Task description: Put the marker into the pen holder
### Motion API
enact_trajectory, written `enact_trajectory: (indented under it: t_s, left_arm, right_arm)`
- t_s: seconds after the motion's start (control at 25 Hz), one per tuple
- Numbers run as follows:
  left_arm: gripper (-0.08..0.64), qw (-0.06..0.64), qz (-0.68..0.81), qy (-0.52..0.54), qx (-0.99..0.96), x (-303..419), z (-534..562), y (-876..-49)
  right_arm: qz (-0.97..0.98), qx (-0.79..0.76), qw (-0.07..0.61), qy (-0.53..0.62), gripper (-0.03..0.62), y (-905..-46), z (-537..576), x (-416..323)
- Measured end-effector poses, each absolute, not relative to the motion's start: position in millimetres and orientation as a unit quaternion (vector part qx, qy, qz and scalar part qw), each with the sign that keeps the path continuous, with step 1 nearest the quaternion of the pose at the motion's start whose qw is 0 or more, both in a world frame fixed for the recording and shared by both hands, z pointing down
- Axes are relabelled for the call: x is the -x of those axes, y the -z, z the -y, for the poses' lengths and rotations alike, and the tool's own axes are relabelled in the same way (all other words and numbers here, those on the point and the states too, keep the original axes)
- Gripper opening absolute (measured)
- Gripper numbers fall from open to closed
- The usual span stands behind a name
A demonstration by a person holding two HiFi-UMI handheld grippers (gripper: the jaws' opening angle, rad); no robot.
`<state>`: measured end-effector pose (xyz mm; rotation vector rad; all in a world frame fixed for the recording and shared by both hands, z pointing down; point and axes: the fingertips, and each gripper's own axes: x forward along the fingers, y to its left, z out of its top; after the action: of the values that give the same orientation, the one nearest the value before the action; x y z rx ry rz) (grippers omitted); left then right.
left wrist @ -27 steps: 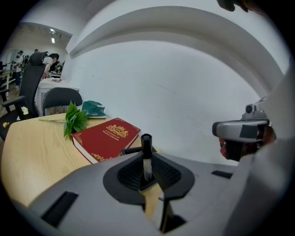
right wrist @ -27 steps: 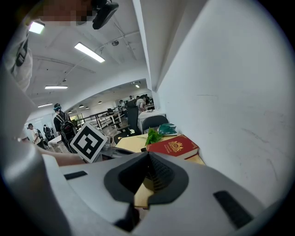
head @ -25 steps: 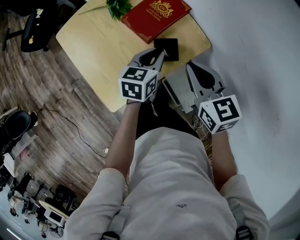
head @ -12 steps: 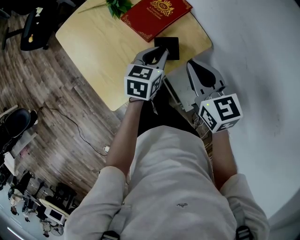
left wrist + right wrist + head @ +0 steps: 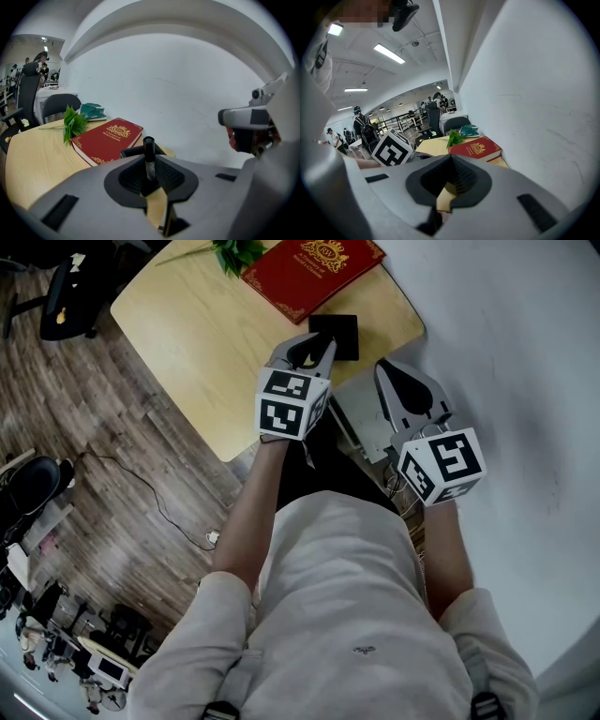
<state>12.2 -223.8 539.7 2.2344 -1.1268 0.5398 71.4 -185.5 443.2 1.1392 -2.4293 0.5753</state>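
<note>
A black marker (image 5: 149,157) stands upright between the jaws of my left gripper (image 5: 149,165), which is shut on its lower part. Just beyond it lies the black square pen holder (image 5: 129,152), with the marker's cap level with its rim. In the head view the left gripper (image 5: 314,345) hovers at the near edge of the pen holder (image 5: 336,334), and the marker is hidden by the jaws. My right gripper (image 5: 384,369) hangs to the right, off the table near the wall. Its jaws meet at the tip with nothing between them (image 5: 451,159).
The pen holder stands on a light wooden table (image 5: 197,343). A red book (image 5: 311,273) lies behind it, with a green plant (image 5: 234,254) further left. A grey flat object (image 5: 361,418) sits below the right gripper. A white wall runs along the right. An office chair (image 5: 66,296) stands far left.
My left gripper has shifted slightly right and forward toward the pen holder, still holding the marker. The right gripper has stayed in place.
</note>
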Motion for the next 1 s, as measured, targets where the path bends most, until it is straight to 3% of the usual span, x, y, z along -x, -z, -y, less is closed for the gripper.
enact_trajectory:
  t_s: [1.0]
  left_arm:
    - [0.072, 0.286, 0.425, -0.206, -0.834, -8.3, 225.5, -541.1]
  right_arm:
    - [0.866, -0.409, 0.197, -0.208, -0.002, -441.6, 185.7, -70.8]
